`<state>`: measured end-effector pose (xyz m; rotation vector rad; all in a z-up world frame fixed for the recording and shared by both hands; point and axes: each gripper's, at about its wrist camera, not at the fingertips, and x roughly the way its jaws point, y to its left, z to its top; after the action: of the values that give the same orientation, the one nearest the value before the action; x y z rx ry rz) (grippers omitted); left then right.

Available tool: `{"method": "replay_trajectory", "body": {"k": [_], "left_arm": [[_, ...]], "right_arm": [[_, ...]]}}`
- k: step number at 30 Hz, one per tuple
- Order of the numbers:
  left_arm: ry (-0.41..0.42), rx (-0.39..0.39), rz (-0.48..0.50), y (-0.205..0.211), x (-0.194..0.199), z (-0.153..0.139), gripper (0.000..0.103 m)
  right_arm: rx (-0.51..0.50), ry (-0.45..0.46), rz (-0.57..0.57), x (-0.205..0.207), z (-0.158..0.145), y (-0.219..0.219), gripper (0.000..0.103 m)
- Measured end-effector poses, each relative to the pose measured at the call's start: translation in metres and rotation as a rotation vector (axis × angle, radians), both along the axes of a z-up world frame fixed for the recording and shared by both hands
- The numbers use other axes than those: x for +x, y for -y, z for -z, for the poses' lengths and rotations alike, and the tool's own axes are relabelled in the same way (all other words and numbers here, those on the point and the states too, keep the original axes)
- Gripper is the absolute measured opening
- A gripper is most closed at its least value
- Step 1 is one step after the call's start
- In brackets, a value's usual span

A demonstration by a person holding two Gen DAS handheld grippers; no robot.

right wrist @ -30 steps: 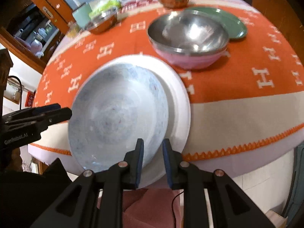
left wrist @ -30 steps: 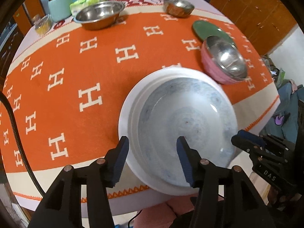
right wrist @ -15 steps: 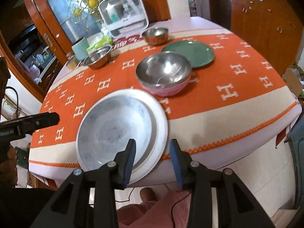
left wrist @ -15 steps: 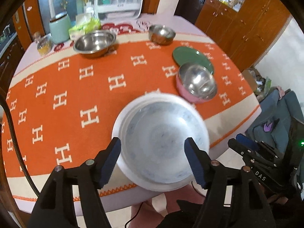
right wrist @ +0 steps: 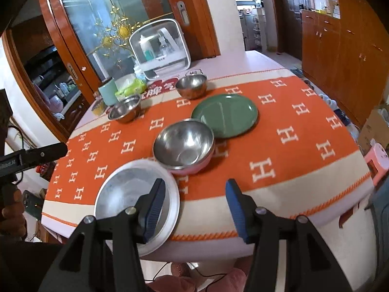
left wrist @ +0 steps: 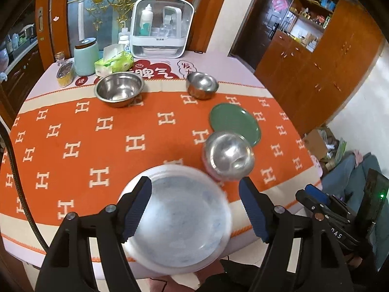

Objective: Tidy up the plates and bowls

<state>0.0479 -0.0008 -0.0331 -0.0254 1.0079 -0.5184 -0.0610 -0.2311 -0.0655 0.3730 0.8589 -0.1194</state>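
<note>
Two glazed round plates, pale blue plate (left wrist: 184,221) nested on white plate (right wrist: 173,206), sit lower centre on orange woven worktop (left wrist: 145,131); left gripper (left wrist: 194,209) and right gripper (right wrist: 193,206) fingers just been spreading, nothing pinched; shiny steel bowl (right wrist: 183,143) in pink bowl (right wrist: 194,169) behind

Both tools tilt downward, empty: the left tool (left wrist: 194,209) gapes wide, the right tool (right wrist: 193,209) (jaws just opening) stands parted.

Wooden cabinets (left wrist: 323,77) (glossy), glass door (right wrist: 102,24).
</note>
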Motion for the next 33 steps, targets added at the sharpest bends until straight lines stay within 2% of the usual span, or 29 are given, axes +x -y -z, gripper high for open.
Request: {"method": "replay_trajectory", "body": {"k": [10, 17, 22, 33], "left_arm": [[0.045, 0.002, -0.047, 0.061, 0.008, -0.008, 0.077], [0.041, -0.013, -0.106, 0.101, 0.015, -0.010, 0.077], [0.058, 0.025, -0.125, 0.128, 0.023, -0.011, 0.077], [0.020, 0.102, -0.161, 0.171, 0.067, 0.002, 0.077]], "right_arm": [[0.018, 0.064, -0.083, 0.025, -0.009, 0.069, 0.052], [0.015, 0.053, -0.155, 0.041, -0.006, 0.113, 0.052], [0.018, 0.041, -0.187, 0.053, -0.002, 0.139, 0.052], [0.081, 0.049, -0.188, 0.085, 0.013, 0.182, 0.052]]}}
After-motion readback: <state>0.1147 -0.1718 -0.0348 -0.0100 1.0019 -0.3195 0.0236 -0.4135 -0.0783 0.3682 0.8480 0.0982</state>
